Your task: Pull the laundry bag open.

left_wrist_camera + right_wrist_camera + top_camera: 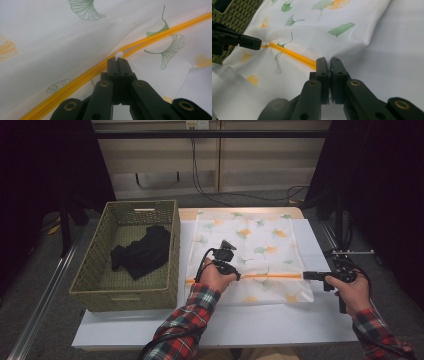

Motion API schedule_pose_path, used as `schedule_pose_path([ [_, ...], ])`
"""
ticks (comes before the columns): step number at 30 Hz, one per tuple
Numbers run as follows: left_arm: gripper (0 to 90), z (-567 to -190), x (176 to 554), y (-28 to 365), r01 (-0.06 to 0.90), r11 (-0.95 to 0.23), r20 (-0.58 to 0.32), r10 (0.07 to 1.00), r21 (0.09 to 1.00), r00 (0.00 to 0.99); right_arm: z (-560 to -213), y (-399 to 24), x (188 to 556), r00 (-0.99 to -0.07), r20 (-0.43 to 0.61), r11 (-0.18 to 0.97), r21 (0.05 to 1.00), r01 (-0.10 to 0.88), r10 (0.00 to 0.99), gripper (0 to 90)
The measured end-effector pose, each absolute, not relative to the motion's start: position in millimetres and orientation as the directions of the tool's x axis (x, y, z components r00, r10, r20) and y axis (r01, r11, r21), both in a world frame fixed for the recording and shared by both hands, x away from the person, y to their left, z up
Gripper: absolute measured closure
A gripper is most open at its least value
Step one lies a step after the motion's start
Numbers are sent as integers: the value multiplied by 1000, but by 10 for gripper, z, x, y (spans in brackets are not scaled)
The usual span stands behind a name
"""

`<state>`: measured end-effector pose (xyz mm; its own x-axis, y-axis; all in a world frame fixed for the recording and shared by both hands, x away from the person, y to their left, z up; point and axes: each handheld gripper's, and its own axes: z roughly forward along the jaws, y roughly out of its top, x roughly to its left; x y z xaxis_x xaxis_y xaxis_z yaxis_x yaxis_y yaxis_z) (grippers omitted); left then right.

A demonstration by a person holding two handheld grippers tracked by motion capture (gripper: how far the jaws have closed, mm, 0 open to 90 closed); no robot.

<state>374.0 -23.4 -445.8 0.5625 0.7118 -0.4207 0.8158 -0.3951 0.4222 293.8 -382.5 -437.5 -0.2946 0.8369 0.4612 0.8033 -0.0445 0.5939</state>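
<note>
I have both grippers on a white mesh laundry bag printed with green and orange ginkgo leaves (pixel 250 245), which lies flat on the white table (pixel 280 325) just to the right of an olive-green woven basket (pixel 95 285). A yellow-orange zipper (pixel 270 276) runs across the near part of the bag, from its left edge to its right edge.

My left gripper (pixel 227 266) sits over the left end of that zipper, with the hand in a red plaid sleeve (pixel 192 312) behind it. In the left gripper view its two black jaws are pressed together, and a small white zipper pull tab (pixel 119 54) pokes out from between their tips, right on the yellow line of the zipper. So the left jaws are clamped on the pull tab.

My right gripper (pixel 311 275) lies low and level at the right end of the zipper, at the bag's right edge. In the right gripper view its jaws are drawn together with a narrow slit between them, and the end of the zipper and the bag's white fabric run in under their tips; I read that as a pinch on the bag's edge at the zipper's end. The fabric rises in a slight ridge between the two grippers.

A crumpled black garment (pixel 142 252) lies inside the basket, well apart from the bag.
</note>
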Motion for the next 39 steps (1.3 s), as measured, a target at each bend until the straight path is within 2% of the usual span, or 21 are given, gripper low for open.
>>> schedule_pose_path([
  [18,900,-4460,3748,-195,814,-410,-398,723,412,565,-4374,-3825,2939,-296,456,-41,596,802,839,868],
  [27,900,-4463,3749,-156,836,-380,-416,737,396,532,-4372,-3829,2937,-296,457,-42,596,802,839,868],
  [28,900,-4460,3745,-141,831,-384,-393,747,401,535,-4374,-3829,2936,-296,454,-40,596,802,841,869],
  [39,900,-4465,3740,-86,836,-369,-387,759,406,524,-4368,-3824,2935,-296,452,-39,597,801,842,869],
])
